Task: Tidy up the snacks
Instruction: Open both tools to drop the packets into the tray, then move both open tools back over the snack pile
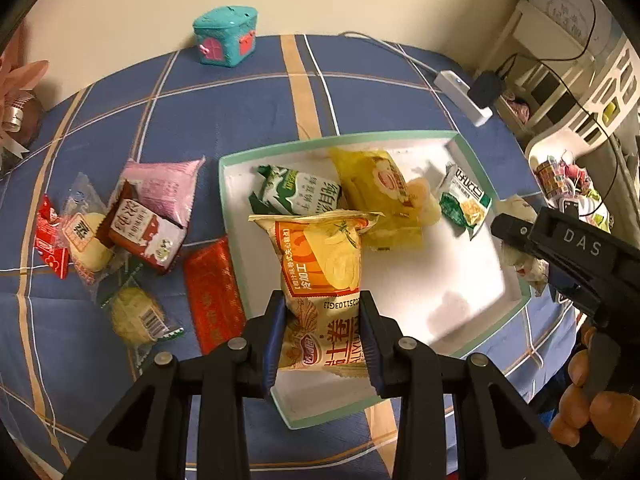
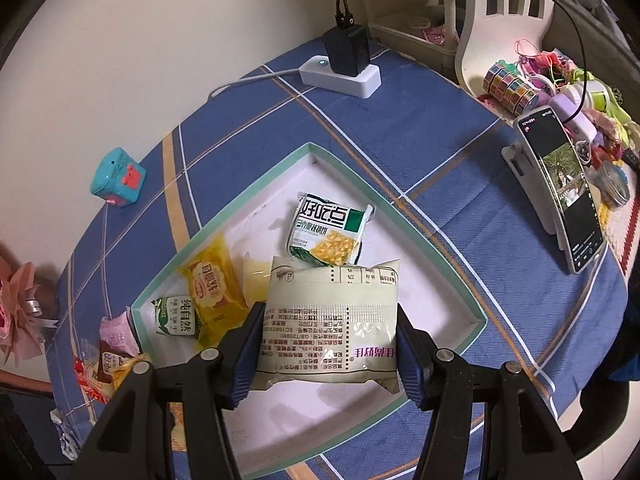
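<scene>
— So, starting at the left, what is lying loose on the desk [image 1: 248, 104]?

— Several snacks are sitting beside the white tray [image 1: 472, 280]: a red candy [image 1: 50, 240], a pink packet [image 1: 164, 190], a brown packet [image 1: 146, 236] and a long red packet [image 1: 214, 294].

— And the left gripper [image 1: 323, 334]?

— Its jaws are pinching tight on the orange roll packet [image 1: 324, 264], which is standing up between the fingers over the tray's near-left edge.

— What is already resting inside the tray?

— A green-and-white biscuit pack [image 1: 298, 194], a yellow packet [image 1: 376, 192] and a green corn-picture packet [image 1: 464, 200] are lying toward its far side.

— And over on the right?

— The right gripper [image 2: 328, 354] is standing partly open, its pads pressing both sides of a wide cream packet [image 2: 330, 320], which is hanging above the tray's near part.
</scene>
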The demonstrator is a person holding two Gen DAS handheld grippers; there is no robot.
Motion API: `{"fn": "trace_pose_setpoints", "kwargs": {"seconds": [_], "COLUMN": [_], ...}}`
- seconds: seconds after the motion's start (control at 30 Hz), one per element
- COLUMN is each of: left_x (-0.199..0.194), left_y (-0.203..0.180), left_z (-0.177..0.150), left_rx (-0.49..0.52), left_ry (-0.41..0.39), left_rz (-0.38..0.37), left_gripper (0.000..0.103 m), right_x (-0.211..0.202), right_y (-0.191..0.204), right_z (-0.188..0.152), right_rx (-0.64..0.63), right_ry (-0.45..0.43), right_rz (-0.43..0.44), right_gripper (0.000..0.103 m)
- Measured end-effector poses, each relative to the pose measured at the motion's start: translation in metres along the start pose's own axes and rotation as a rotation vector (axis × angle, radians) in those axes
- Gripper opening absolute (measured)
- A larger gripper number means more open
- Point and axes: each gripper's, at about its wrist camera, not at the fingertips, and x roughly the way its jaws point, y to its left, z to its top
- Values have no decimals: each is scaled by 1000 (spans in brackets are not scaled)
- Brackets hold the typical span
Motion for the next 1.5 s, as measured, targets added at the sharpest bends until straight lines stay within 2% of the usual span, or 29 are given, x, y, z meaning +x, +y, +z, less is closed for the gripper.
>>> {"fn": "trace_pose_setpoints", "kwargs": {"seconds": [0.27,0.33,0.4,0.53,0.63,0.73,0.8,0.87,1.03,1.1,1.5], "left_x": [9,11,13,14,21,31,33,32,33,26,12], "left_y": [-6,-5,-2,2,5,12,23,30,60,75,166], "left_z": [-4,-3,-1,1,0,1,2,3,10,11,14], "left_rx": [7,11,12,8,-8,-32,-61,-90,-162,-200,-359], "left_ry": [42,44,44,46,42,27,17,6,-39,-63,-84], "left_rz": [22,24,33,43,66,92,119,137,209,235,335], "left_gripper": [38,44,55,57,70,73,82,83,85,97,99], "right_x": [20,23,24,24,25,26,26,27,26,25,14], "right_y": [4,5,6,9,11,16,17,19,22,23,57], "right_z": [-7,-9,-9,-10,-11,-12,-13,-13,-15,-15,-35], "right_rx": [-19,-26,-28,-43,-49,-70,-81,-91,-107,-111,-220], "right_ry": [69,80,89,92,99,102,103,103,95,94,97], "right_rz": [-22,-25,-24,-38,-30,-37,-36,-35,-40,-41,-12], "right_gripper": [62,63,68,72,79,87,91,98,102,103,103]}}
